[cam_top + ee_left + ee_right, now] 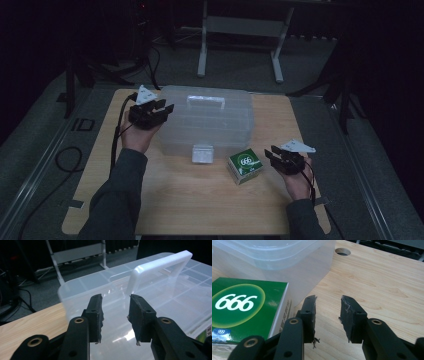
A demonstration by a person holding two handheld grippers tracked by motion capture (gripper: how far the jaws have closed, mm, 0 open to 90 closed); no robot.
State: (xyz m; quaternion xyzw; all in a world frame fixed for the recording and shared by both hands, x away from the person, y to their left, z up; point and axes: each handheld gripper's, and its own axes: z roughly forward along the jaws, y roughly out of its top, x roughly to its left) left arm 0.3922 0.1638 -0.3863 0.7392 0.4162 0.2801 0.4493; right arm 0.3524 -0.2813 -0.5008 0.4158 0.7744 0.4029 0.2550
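The storage box (207, 122) is clear and colourless, with a milky white handle (206, 100) and white latch (202, 153). Beside the box, the small carton (244, 167) is green with white "666" in a lighter green oval. Both rest on a pale wood-grain table (200, 200). Each gripper's jaws are black.

High view dim, surroundings black; gripper views brighter, glare on box lid (125, 335).

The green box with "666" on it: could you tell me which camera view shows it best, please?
The right gripper view shows the green box best: close, with its printed top readable. The high view shows it whole but small, on the table beside the clear bin. The left gripper view catches a green sliver at its right edge.
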